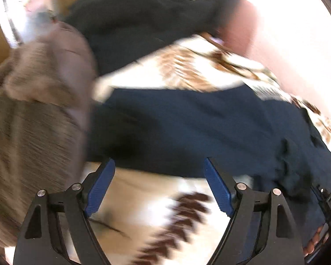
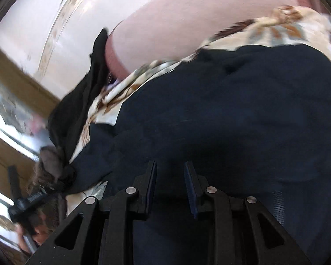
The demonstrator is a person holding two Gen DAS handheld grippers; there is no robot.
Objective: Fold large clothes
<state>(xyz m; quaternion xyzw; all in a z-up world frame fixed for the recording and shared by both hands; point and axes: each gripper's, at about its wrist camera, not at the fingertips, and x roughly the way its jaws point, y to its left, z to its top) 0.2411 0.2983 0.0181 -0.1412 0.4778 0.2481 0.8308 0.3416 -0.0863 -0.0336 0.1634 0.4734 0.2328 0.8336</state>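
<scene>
We hold both grippers empty over navy garment: left gripper wide apart, right gripper slightly apart.

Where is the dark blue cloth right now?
In the left wrist view the dark blue cloth lies across the middle on the patterned blanket, beside the brown garment at left.

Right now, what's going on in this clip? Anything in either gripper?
A person with a gripper in each hand is working over a navy garment spread on a patterned bedspread. The left gripper is wide open over the garment's near edge, holding nothing. The right gripper is over the navy cloth, jaws slightly apart, nothing visibly pinched. A black garment and a grey-brown one lie nearby.
</scene>
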